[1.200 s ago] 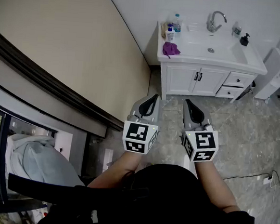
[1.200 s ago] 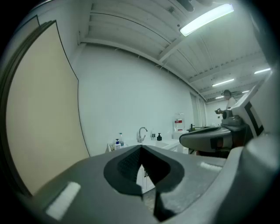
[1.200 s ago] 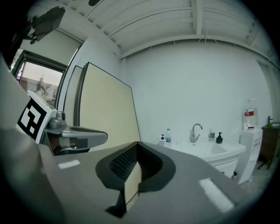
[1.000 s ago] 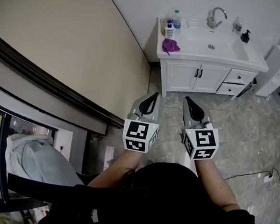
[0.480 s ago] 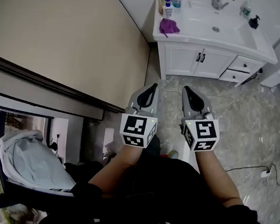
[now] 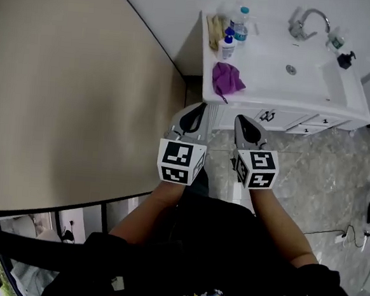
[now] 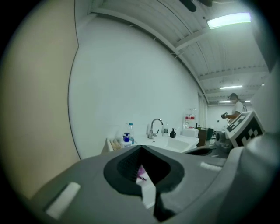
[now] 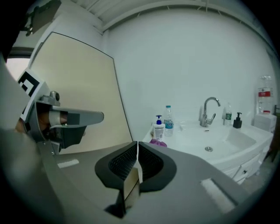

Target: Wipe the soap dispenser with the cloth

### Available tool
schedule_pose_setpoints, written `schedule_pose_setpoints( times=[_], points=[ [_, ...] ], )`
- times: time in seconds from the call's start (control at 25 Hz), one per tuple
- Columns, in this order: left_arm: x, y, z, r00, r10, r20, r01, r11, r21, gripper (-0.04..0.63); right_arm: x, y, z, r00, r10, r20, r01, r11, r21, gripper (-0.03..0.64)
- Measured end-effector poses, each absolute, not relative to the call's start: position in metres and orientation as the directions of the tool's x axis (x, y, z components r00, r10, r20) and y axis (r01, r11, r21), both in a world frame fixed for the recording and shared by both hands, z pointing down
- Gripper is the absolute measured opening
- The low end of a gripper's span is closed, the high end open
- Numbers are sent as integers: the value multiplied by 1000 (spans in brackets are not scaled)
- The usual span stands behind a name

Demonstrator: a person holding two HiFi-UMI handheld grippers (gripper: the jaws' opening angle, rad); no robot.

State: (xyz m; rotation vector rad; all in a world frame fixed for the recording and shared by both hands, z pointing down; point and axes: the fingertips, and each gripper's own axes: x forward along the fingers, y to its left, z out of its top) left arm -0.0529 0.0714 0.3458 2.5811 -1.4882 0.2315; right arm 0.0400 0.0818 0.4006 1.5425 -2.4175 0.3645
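Soap dispenser: the white soap dispenser with a blue pump head (image 6: 227, 48) stands upright at the back left corner of the white vanity counter (image 6: 267, 71), in the upper middle of the head view. Its long axis is vertical, with the pump end up. The spout direction is too small to read. In the right gripper view, the dispenser (image 8: 159, 128) stands just left of a clear plastic bottle with a blue cap (image 8: 168, 120).

Cloth: the crumpled purple cloth (image 6: 227, 77) lies on the counter just in front of the dispenser, near the counter's front left edge. In the head view its longer side runs up and down the frame.

Other fittings: a chrome tap (image 6: 308, 22) stands behind the basin. A small black pump bottle (image 6: 345, 59) stands upright at the counter's right end.

Left gripper (image 6: 202, 106): its jaws are together at the tips, with nothing clamped. It is held in front of the vanity, apart from the counter.

Right gripper (image 6: 239, 119): its jaws are closed to a hairline slit and are empty. It sits beside the left gripper and points toward the counter.
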Motion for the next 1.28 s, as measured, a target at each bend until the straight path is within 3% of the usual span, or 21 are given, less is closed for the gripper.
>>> schedule_pose_setpoints(
  times=[0.32, 0.64, 0.76, 0.96, 1.08, 1.28],
  points=[
    [-52, -65, 356, 583, -763, 278, -806, -585, 87, 1, 24, -67, 438, -311, -825, 473, -946, 318, -68, 118],
    [-56, -115, 392, 543, -753, 373, -832, -543, 113, 5, 34, -127, 518, -252, -685, 684, -958, 274, -79, 201],
    [-62, -129, 398, 519, -766, 381, -850, -511, 129, 7, 36, -142, 531, -253, -643, 723, -959, 263, -102, 207],
    [-67, -140, 403, 496, -775, 393, -865, -481, 142, 7, 26, -150, 551, -301, -552, 778, -944, 289, -160, 285],
    [-67, -143, 404, 491, -778, 392, -868, -478, 137, 7, 26, -151, 559, -285, -527, 801, -945, 293, -143, 274],
    [-67, -148, 410, 500, -769, 399, -863, -482, 152, 7, 30, -154, 569, -235, -516, 824, -952, 292, -89, 190]
  ],
)
